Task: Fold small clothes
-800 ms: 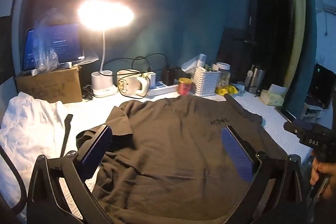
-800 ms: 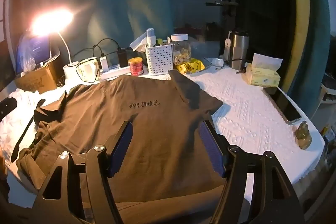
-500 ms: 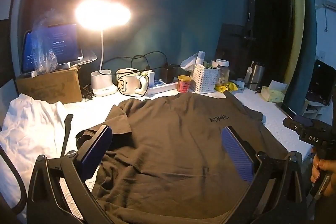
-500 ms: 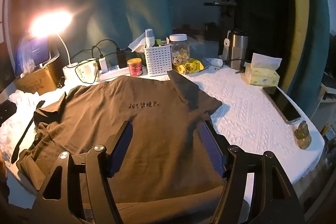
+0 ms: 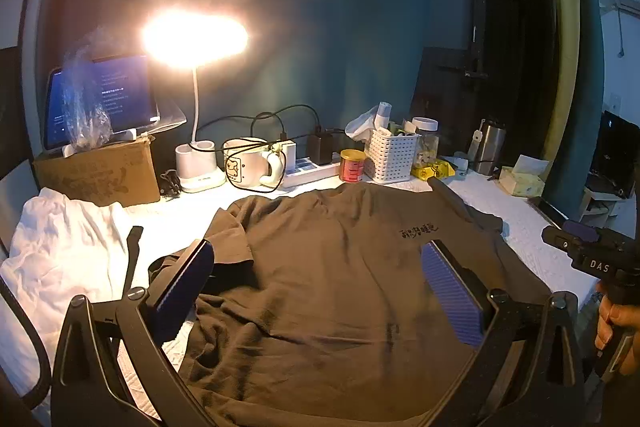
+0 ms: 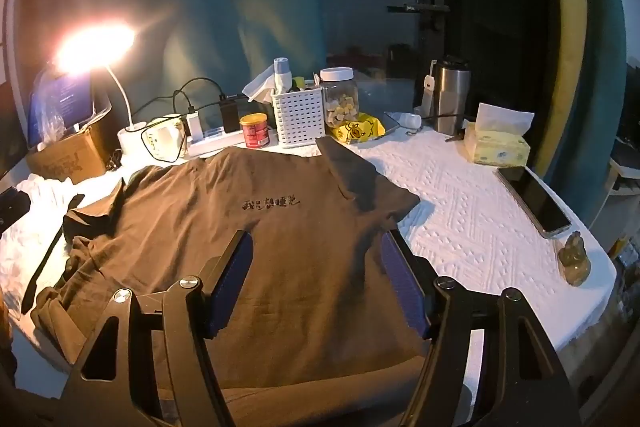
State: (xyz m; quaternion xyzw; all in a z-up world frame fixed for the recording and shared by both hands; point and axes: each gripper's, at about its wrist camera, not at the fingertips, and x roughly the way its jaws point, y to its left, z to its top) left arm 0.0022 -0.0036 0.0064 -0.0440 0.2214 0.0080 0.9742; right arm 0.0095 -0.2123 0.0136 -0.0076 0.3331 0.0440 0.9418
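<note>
1. A brown short-sleeved T-shirt (image 6: 248, 235) lies spread out flat on the white textured cover of the desk (image 6: 460, 211), its neck end toward the far side.
2. A short line of dark printed characters (image 6: 271, 203) sits on its chest.
3. One sleeve (image 6: 360, 183), on the right in the right wrist view, lies folded inward over the body as a darker flap.
4. The opposite sleeve (image 5: 230, 231) and side are rumpled and bunched, with creases along that edge.
5. The hem hangs over the near edge of the desk.
6. A crumpled white garment (image 5: 60, 247) lies heaped at the desk's left end, apart from the T-shirt.
</note>
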